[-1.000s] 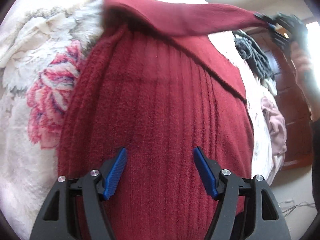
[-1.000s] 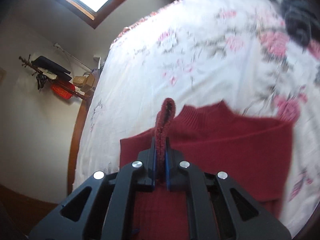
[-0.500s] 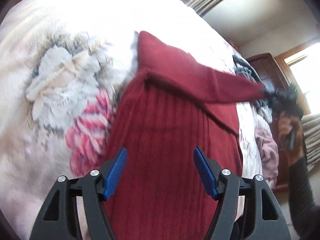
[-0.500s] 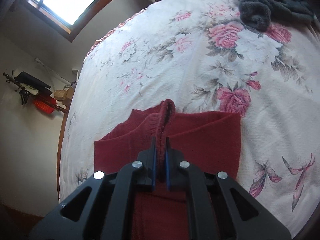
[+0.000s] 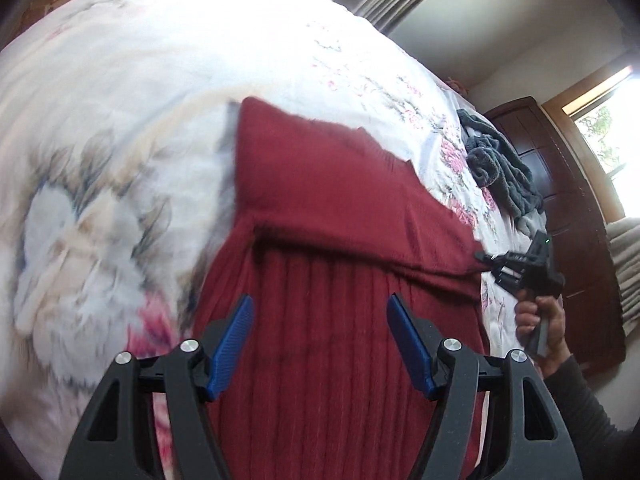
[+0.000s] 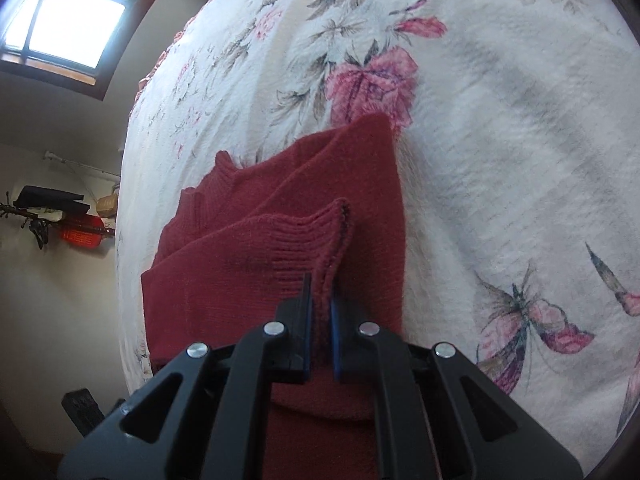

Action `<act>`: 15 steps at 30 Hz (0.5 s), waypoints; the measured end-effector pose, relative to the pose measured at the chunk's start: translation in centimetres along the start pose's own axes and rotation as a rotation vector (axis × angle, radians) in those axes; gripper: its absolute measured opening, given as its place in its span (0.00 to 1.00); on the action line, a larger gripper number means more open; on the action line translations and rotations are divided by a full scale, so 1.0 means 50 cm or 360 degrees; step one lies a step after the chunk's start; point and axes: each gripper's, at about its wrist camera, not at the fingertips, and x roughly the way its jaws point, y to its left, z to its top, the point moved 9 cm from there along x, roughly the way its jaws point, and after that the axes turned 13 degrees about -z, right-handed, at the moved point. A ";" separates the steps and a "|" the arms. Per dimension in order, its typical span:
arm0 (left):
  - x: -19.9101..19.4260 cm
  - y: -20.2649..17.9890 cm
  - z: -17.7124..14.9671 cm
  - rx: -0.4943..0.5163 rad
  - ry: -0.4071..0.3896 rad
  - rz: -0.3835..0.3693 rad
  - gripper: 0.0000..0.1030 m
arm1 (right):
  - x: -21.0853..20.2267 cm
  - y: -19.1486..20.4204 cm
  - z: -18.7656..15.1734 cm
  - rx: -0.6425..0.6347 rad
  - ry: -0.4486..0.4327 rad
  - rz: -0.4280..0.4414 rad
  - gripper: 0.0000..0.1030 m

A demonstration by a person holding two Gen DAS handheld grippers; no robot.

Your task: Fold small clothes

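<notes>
A dark red ribbed sweater (image 5: 320,320) lies flat on the floral bedspread (image 5: 120,140). One sleeve (image 5: 340,200) is folded across its upper part toward the right. My left gripper (image 5: 320,312) hovers open above the sweater's body, nothing between its blue pads. My right gripper (image 6: 321,292) is shut on the sleeve's ribbed cuff (image 6: 316,236), low over the sweater's right edge. In the left wrist view the right gripper (image 5: 484,258) shows at the sleeve's end, held by a hand (image 5: 540,320).
A dark grey garment (image 5: 496,164) lies bunched on the bed beyond the sweater. A dark wooden wardrobe (image 5: 560,200) stands past the bed's right side. The wall rack (image 6: 52,216) with hanging items sits left of the bed, under a window (image 6: 64,24).
My right gripper has carried the sleeve cuff down and across, so the sleeve now lies low over the sweater. My left gripper has pulled back, showing more of the bed.
</notes>
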 end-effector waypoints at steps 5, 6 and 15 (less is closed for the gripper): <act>0.047 -0.010 0.149 -0.0044 0.0008 -0.0148 0.67 | -0.053 -0.020 0.041 0.0103 -0.0102 0.0157 0.13; 0.061 -0.005 0.175 -0.0090 0.0018 -0.0206 0.67 | -0.070 -0.015 0.050 0.0145 -0.0114 0.0249 0.13; 0.233 0.157 0.234 -0.0421 0.0179 -0.0039 0.58 | 0.040 -0.035 0.036 0.0189 0.0080 0.0237 0.00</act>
